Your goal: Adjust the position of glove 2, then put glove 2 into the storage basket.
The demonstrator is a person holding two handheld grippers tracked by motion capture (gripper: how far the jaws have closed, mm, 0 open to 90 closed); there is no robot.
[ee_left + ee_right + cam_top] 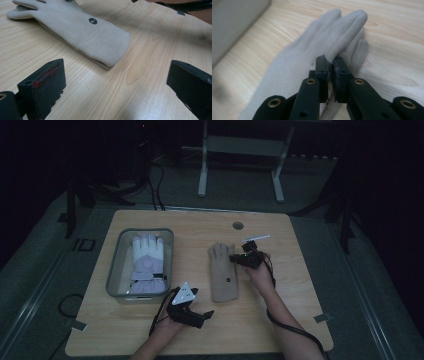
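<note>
two gloves, beige glove [223, 272] pinched by right gripper [331, 72] fingers, left gripper [192, 312] fingers wide apart, empty, white glove [147, 262] in bin [114, 265]

Our left gripper [200, 312] sits near the table's front edge, jaws spread wide, low over the surface and pointing right, grey three-cornered plate on top. Our right gripper [235, 257] is farther out, right of centre, forearm angled in from the near right, jaws pinched nearly together, pointing left.
</note>
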